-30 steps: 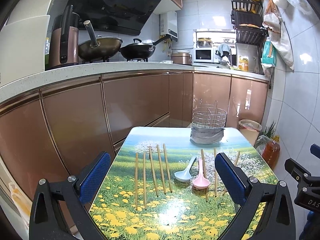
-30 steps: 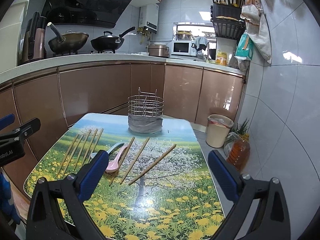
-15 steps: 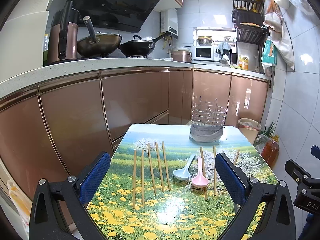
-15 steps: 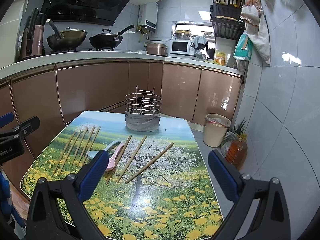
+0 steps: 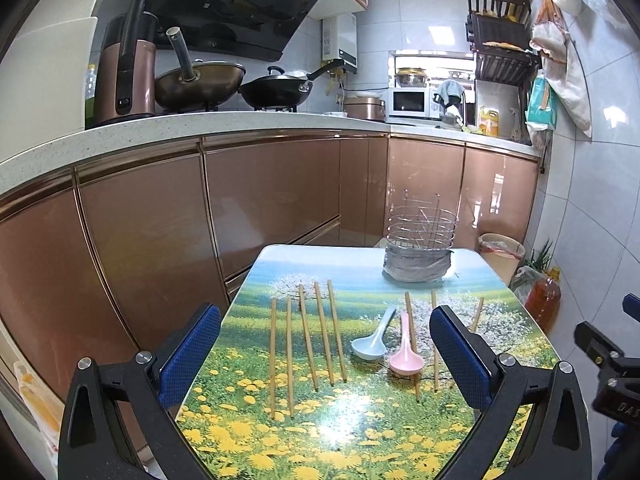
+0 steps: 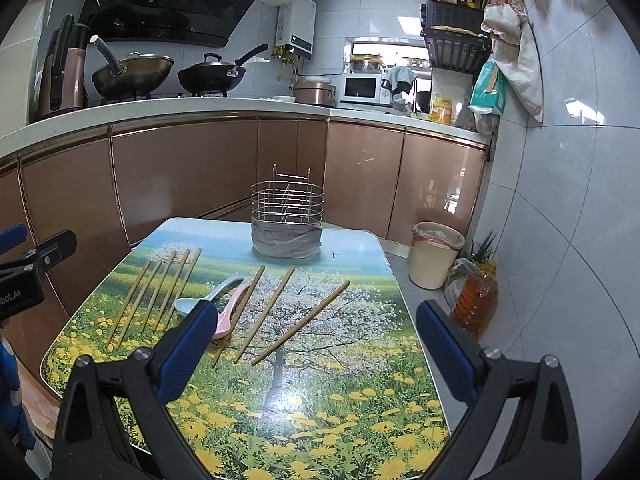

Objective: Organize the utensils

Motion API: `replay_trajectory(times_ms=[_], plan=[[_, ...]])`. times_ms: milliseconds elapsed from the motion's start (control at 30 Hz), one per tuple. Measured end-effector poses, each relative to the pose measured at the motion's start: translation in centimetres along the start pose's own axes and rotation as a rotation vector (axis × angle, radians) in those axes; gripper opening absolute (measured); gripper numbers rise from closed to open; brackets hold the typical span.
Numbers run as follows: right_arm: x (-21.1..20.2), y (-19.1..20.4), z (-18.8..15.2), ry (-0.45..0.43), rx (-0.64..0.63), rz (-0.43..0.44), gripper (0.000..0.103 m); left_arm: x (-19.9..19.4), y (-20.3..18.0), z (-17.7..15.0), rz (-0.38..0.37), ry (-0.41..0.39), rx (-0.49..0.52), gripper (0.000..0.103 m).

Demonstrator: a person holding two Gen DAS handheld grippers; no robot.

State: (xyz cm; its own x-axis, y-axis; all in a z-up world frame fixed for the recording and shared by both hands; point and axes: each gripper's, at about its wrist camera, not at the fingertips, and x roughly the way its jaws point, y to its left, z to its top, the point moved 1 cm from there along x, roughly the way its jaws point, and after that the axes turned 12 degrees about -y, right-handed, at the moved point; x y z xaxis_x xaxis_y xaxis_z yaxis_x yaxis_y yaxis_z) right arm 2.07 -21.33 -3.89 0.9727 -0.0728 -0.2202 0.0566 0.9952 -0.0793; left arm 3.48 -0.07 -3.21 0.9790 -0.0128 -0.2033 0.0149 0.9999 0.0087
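Several wooden chopsticks (image 5: pixel 320 336) lie in a row on the left of the flower-print table (image 5: pixel 360 432). A pale blue spoon (image 5: pixel 370 338) and a pink spoon (image 5: pixel 405 354) rest beside them. Three more chopsticks (image 6: pixel 276 314) lie slanted to the right of the spoons. A wire utensil basket (image 6: pixel 287 218) stands at the far end of the table. My left gripper (image 5: pixel 325 354) hovers open above the near edge, nothing between its fingers. My right gripper (image 6: pixel 312 354) is open too, held over the near right part of the table.
Copper-coloured cabinets (image 5: pixel 260 208) run along the left and back, with woks (image 5: pixel 200 80) on the counter. On the floor at the right stand a beige waste bin (image 6: pixel 436 254) and an oil bottle (image 6: pixel 476 300) against the tiled wall.
Both grippers have tilted or risen slightly, so the table sits a little lower and closer in each view. Nothing on the table has moved. Both stay open.
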Motion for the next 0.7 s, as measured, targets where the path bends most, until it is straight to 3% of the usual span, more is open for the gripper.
replay_trajectory(times_ms=[500, 700], plan=[[3.1, -1.8, 2.4, 0.043, 0.037, -0.010, 0.101, 4.9, 6.9, 3.1, 0.068, 0.098, -0.076, 0.103], [5.5, -1.9, 4.0, 0.075, 0.058, 0.021, 0.101, 8.2, 8.9, 4.3, 0.048, 0.160, -0.106, 0.103]])
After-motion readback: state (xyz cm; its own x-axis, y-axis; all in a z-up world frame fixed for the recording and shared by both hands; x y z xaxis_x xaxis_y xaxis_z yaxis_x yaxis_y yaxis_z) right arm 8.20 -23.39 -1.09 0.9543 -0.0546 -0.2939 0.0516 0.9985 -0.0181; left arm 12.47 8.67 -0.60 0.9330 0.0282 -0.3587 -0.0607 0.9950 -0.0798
